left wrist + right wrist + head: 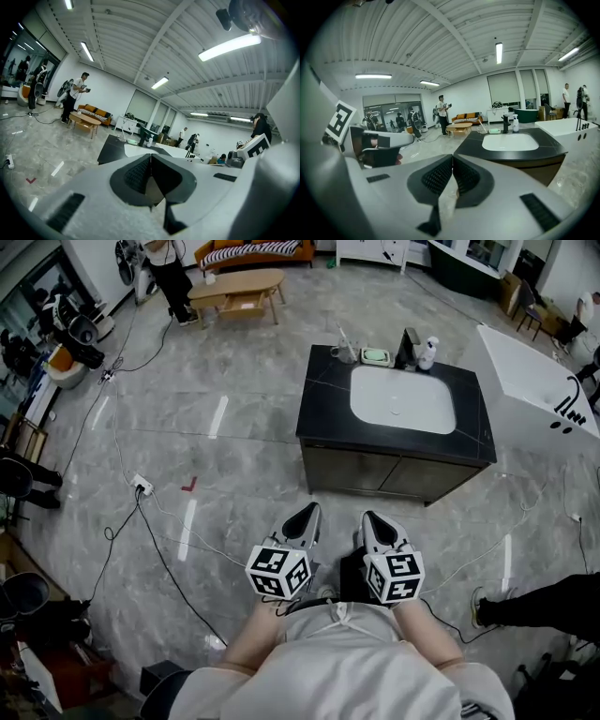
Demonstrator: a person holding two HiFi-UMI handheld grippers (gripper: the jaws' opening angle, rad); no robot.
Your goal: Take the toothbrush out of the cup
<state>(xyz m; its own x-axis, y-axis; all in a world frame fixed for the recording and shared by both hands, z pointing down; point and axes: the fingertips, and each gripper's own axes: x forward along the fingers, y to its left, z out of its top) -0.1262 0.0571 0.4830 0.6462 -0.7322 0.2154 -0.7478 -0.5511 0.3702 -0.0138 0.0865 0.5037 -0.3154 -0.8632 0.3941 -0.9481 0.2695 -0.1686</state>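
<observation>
A person's chest in a white shirt [347, 671] fills the bottom of the head view, and two hand-held grippers are held side by side just in front of it. The left gripper [309, 514] has its two jaws pressed together with nothing between them. The right gripper [371, 521] is the same, jaws closed tip to tip and empty. Each carries one cube with black-and-white square markers. Both point over a grey marble-look floor [234, 427], where loose cables trail, towards one black washstand [323, 404] well ahead of them. It holds one white basin [403, 399]. Along its far edge stand four things in a row: one cup [347, 355] at the left, one pale green soap dish [376, 356], one black tap [409, 346] and one white pump bottle [427, 352]. The single toothbrush [342, 339] stands in the cup, leaning left, well apart from both grippers. One white bathtub [525, 381] sits to the right. Farther off are one wooden coffee table [239, 287], one striped sofa [255, 251] and a standing person [171, 273].
</observation>
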